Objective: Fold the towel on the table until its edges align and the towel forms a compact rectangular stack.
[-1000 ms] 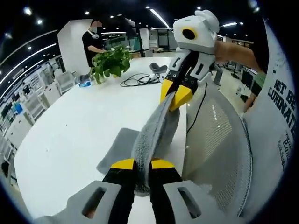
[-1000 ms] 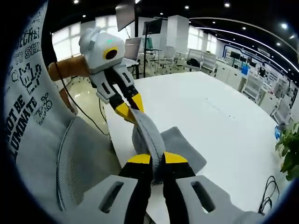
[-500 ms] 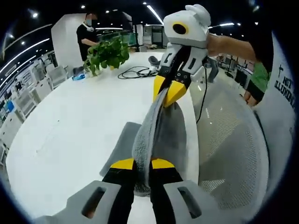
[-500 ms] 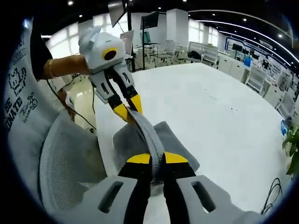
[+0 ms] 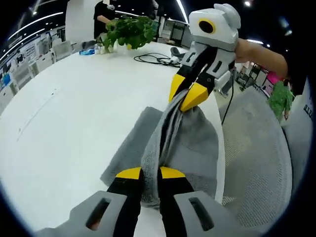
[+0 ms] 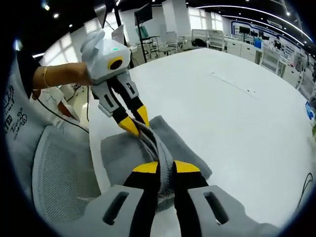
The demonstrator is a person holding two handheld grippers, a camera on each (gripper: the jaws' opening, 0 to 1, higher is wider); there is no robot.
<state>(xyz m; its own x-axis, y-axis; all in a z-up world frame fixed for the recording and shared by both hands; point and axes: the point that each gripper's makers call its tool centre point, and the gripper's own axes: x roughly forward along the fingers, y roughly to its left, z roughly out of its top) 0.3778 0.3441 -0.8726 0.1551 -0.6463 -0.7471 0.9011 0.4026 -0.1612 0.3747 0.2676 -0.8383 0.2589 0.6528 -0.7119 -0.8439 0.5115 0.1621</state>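
Where its yellow-tipped jaws rise in the left gripper view, the left gripper (image 5: pixel 150 174) is clamped on a bunched edge of the grey towel (image 5: pixel 195 148); the towel's lower part lies on the white table (image 5: pixel 74 113) at the table's near edge, and a raised ridge of it runs up from those jaws to the right gripper (image 5: pixel 189 93), which pinches its far end; beside the towel, off the table's edge, stands a grey mesh chair (image 5: pixel 252 163); well beyond the towel on the table lie black cables (image 5: pixel 155 59) and a leafy plant (image 5: pixel 131 30), with a person (image 5: pixel 104 10) behind the plant; in the right gripper view, the right gripper (image 6: pixel 165 169) is closed on the towel (image 6: pixel 118 153), and the left gripper (image 6: pixel 134 122) grips the same ridge just beyond.
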